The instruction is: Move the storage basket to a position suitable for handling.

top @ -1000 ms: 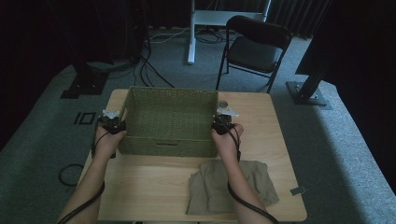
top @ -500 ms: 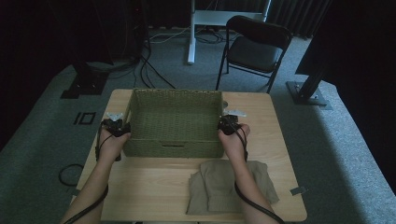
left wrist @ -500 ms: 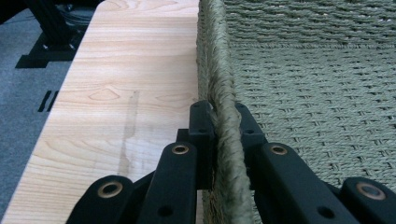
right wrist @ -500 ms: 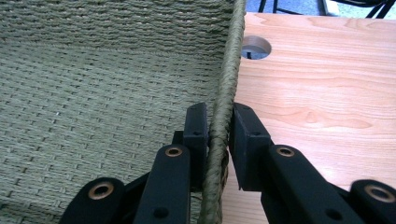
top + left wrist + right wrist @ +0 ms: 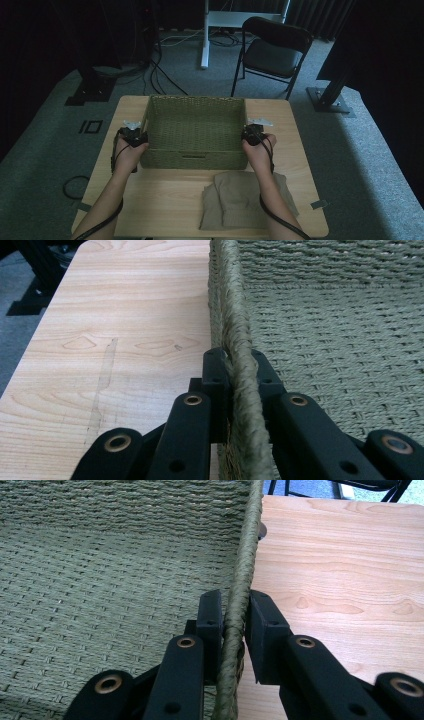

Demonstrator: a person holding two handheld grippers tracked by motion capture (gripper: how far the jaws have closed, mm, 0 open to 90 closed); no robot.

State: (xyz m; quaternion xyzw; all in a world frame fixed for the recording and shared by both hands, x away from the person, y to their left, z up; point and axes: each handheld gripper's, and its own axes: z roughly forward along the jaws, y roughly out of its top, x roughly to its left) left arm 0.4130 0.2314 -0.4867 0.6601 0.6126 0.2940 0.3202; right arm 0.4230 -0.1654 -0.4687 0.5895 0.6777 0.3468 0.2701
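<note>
A green woven basket (image 5: 195, 131) sits on the wooden desk (image 5: 165, 200), filling the middle of its far half, toward 12 o'clock from the person. Its near wall has a small handle slot, and no contents can be seen in it from the high view.

The left tongs (image 5: 134, 137) are at the basket's 9 o'clock side, held in the left hand (image 5: 128, 155). In the left gripper view these tongs (image 5: 239, 375) are clamped on the braided rim, one jaw outside over the desk (image 5: 115, 330), the other inside against the basket (image 5: 340, 325) weave.

The right tongs (image 5: 251, 135) are at the basket's 3 o'clock side, held in the right hand (image 5: 259, 155). In the right gripper view these tongs (image 5: 235, 615) pinch the rim too, the rim running straight up between the jaws, basket (image 5: 100, 565) wall on one side and bare desk (image 5: 350, 565) on the other.

A folded brown-grey cloth (image 5: 240, 200) lies at the desk's near edge, around 5 o'clock from the basket, just apart from it, partly under the right forearm.

Beyond the desk at 1 o'clock a black folding chair (image 5: 272, 50) stands on grey carpet.
</note>
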